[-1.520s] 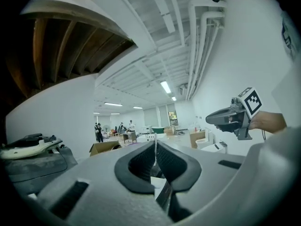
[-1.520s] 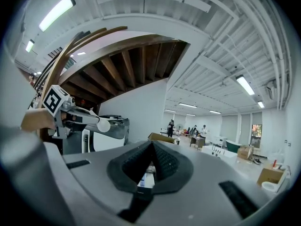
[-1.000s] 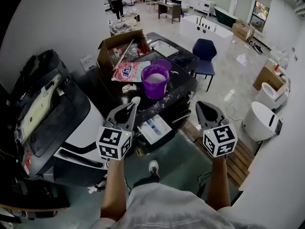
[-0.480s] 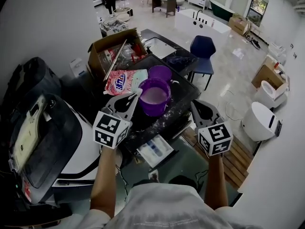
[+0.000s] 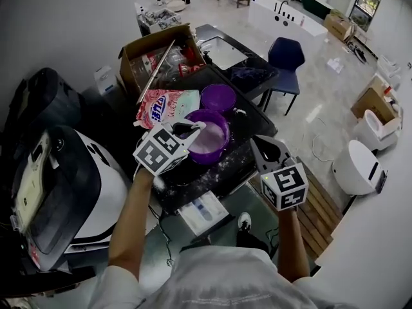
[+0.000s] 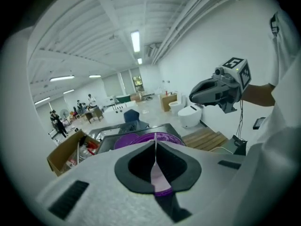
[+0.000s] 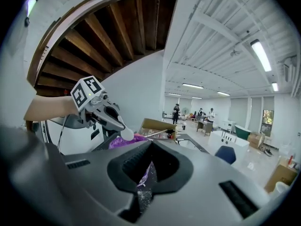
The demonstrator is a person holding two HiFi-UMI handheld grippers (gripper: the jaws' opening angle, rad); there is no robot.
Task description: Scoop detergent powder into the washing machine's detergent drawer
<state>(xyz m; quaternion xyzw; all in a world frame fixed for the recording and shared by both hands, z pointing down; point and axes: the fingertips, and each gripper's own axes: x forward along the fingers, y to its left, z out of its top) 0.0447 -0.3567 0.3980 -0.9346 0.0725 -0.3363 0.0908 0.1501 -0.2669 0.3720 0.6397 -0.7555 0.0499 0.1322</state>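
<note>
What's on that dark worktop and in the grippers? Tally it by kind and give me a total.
Purple round things: 2 (bucket, round piece behind it)
Pink detergent bag: 1
Cardboard box: 1
White scoop, in the left gripper: 1
Total: 5

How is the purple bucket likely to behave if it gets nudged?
The purple bucket stands upright and holds white powder, so it probably resists tipping. With powder strewn on the dark table, it might slide easily.
</note>
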